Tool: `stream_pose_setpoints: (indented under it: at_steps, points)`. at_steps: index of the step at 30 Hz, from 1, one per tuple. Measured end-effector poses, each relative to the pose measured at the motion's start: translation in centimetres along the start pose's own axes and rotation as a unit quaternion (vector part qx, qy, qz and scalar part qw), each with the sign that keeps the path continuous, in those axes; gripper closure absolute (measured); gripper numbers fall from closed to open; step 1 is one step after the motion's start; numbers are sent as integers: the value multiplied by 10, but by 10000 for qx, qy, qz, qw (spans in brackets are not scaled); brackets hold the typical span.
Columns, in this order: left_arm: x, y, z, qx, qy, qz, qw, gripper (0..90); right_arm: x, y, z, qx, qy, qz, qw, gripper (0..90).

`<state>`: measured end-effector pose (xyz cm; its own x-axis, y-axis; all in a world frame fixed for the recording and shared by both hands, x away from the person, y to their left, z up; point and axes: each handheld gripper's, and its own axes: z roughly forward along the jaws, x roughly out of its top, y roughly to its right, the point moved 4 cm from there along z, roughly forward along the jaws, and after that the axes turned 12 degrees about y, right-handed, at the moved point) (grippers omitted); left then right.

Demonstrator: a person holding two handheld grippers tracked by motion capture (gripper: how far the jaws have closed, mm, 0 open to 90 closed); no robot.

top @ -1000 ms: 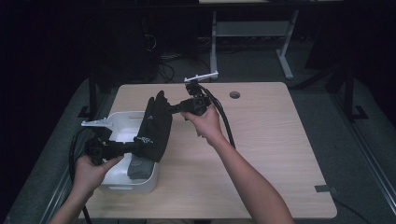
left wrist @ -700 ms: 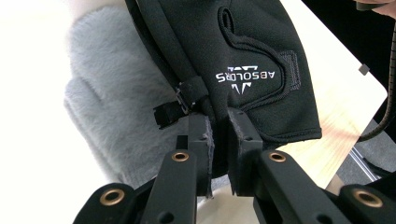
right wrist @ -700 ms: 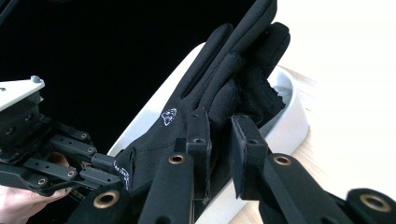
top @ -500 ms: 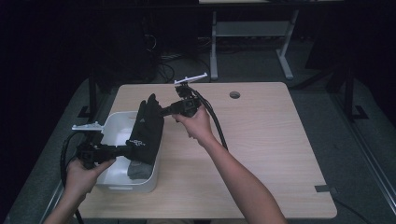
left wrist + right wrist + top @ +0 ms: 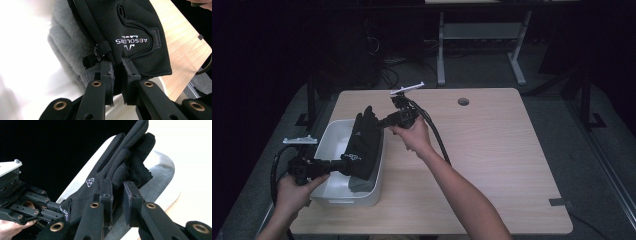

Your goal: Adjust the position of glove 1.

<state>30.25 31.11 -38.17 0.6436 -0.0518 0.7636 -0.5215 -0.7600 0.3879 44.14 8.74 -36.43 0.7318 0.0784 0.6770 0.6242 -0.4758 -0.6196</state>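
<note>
A black glove (image 5: 363,142) with a white logo hangs stretched between my two grippers over a white bin (image 5: 343,199). My left gripper (image 5: 340,164) is shut on the glove's cuff end (image 5: 135,30), its jaws (image 5: 117,72) pinching the edge. My right gripper (image 5: 382,123) is shut on the finger end (image 5: 107,177), with the glove's fingers sticking up past the jaws (image 5: 117,187). A grey fleece item (image 5: 359,183) lies in the bin under the glove (image 5: 65,47).
The bin sits at the left front part of a wooden table (image 5: 502,160). A round cable hole (image 5: 463,101) is near the table's far edge. The floor and a desk frame (image 5: 482,35) lie dark beyond. My left gripper (image 5: 30,205) shows in the right gripper view.
Both grippers have carried the glove to the left and a little down, so it now hangs over the bin's right half instead of its right rim.
</note>
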Motion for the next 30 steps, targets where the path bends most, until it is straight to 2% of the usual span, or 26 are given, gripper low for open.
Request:
stream_pose_setpoints:
  at_steps: [14, 19, 24, 30]
  points:
    - [-11, -7, 3, 18, -141, -185, 9997, 803, -10, 7, 18, -59, -193, 102, 9997, 786]
    - [-14, -10, 5, 53, -257, -151, 9995, 800, -14, 11, 22, -115, -290, 121, 9994, 786]
    - [-17, -12, 7, 85, -291, -200, 9993, 796, -17, 14, 26, -160, -347, 133, 9992, 783]
    - [-18, -13, 7, 86, -287, -279, 9992, 754, -20, 16, 28, -195, -429, 115, 9988, 778]
